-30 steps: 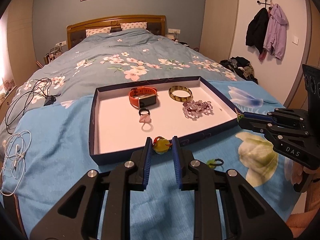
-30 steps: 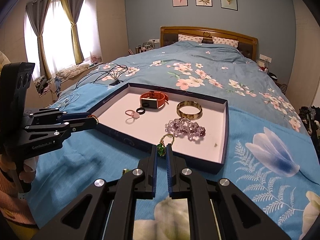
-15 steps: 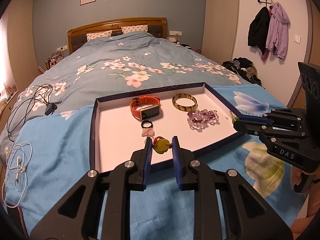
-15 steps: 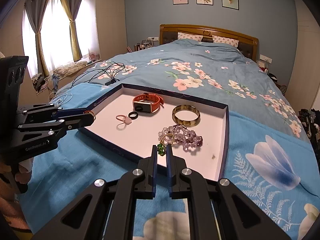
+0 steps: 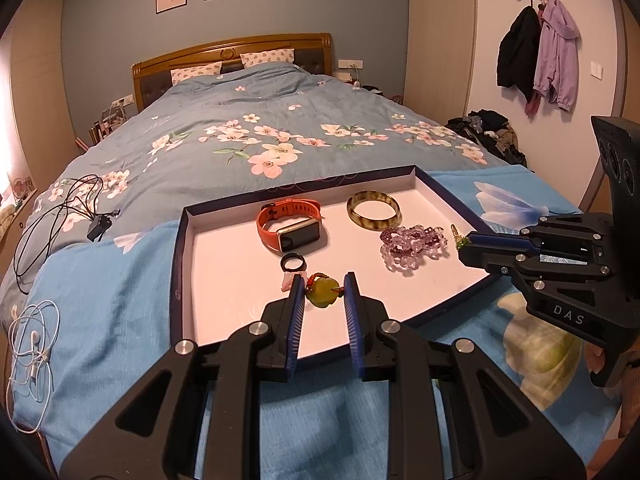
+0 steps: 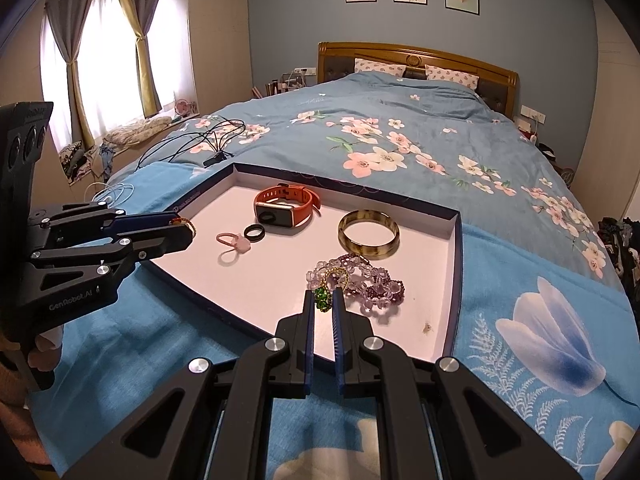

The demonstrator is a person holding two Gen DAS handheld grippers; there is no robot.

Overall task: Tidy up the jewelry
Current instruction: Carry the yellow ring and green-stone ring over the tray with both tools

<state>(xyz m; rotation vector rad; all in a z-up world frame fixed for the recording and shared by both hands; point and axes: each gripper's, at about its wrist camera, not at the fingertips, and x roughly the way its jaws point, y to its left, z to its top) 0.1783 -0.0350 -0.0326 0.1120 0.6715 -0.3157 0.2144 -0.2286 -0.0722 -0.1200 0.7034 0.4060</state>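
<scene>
Jade pendant point(image 5: 322, 290) in left claw point(image 5: 323, 289), above tray point(image 5: 181, 272) near edge

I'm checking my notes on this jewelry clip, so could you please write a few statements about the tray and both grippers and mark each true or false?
1. The left gripper holds a yellow-green pendant. True.
2. The right gripper is empty. False: it is shut on a green bead ring.
3. The orange watch lies inside the tray. True.
4. The amber bangle lies on the bedspread. False: it lies in the tray.
5. The black ring hangs around the watch strap. False: it lies apart from it.
</scene>
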